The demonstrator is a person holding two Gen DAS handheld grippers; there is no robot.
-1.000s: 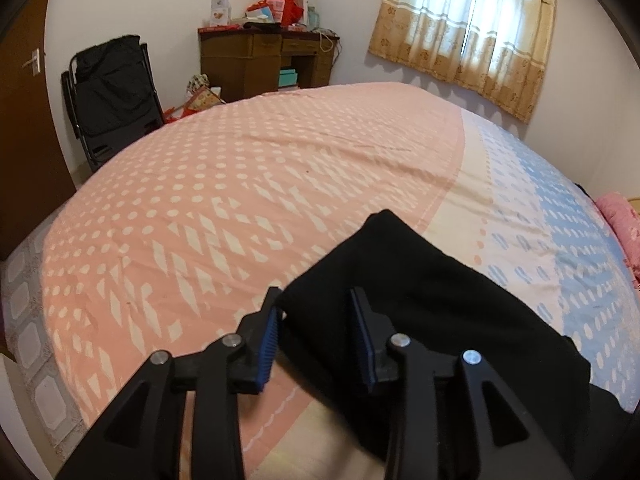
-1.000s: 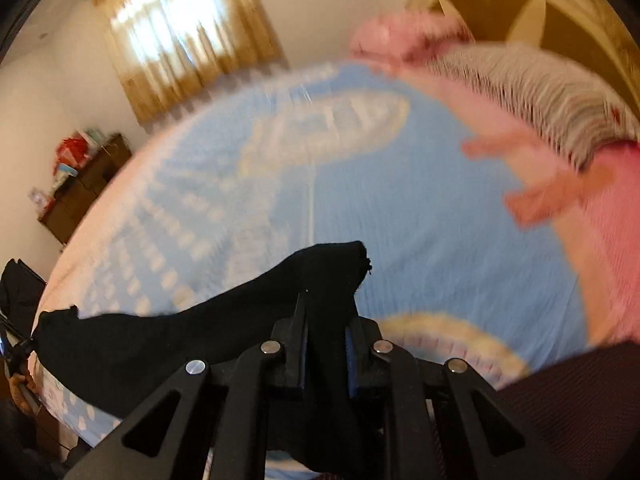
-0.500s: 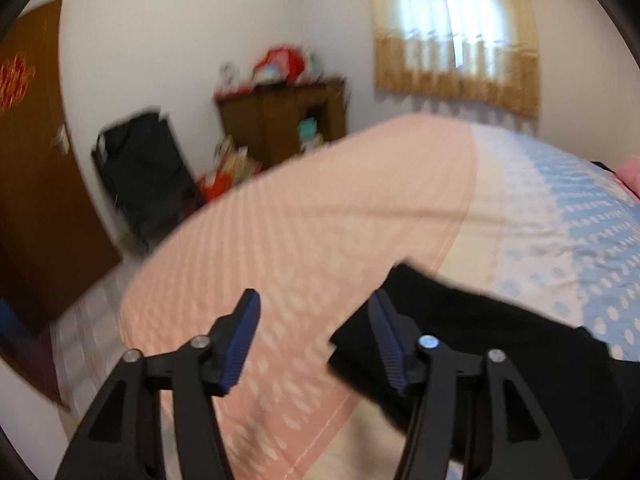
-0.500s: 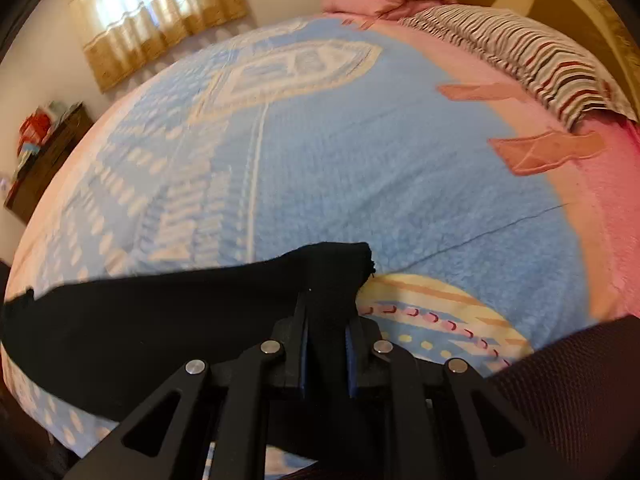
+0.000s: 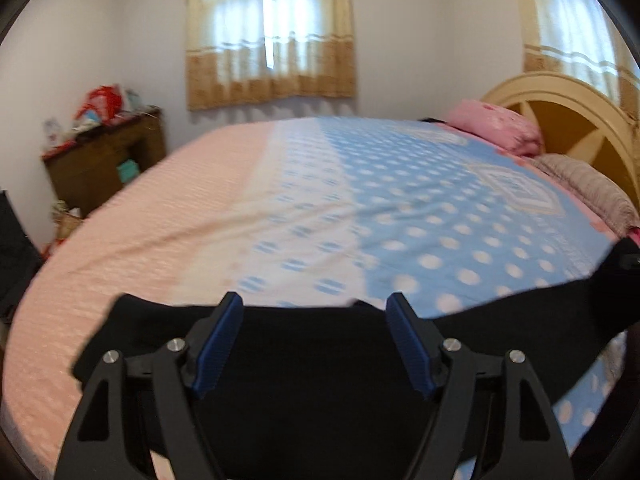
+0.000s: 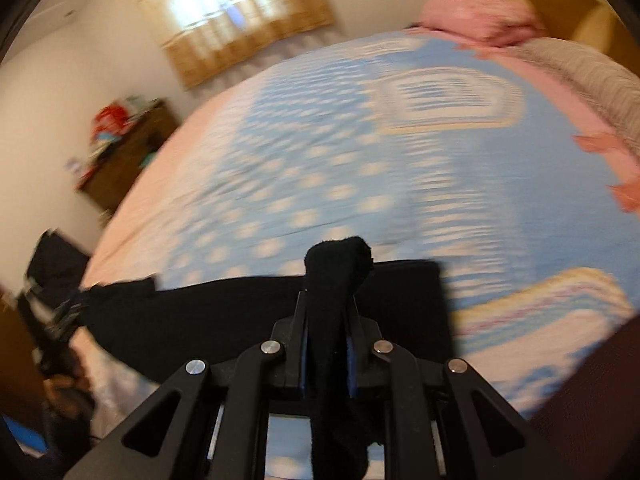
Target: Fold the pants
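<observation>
The black pants [image 5: 316,364] lie stretched along the near edge of the bed. In the left wrist view my left gripper [image 5: 314,312] is open wide, empty, its blue pads [image 5: 218,346] over the middle of the pants' far edge. In the right wrist view my right gripper [image 6: 326,312] is shut on a bunched corner of the pants [image 6: 338,258], which sticks up between the fingers. The rest of the pants [image 6: 240,312] stretches away to the left.
The bed cover is pink [image 5: 132,240] on the left and blue with white dots [image 5: 420,208] on the right. A pink pillow [image 5: 494,126] and a wooden headboard [image 5: 568,120] are at the far right. A wooden desk [image 5: 108,156] stands by the left wall.
My left gripper let go of the pants' end, opened wide and swung right over the middle of the pants. My right gripper stays shut on its corner and has moved; both views are blurred.
</observation>
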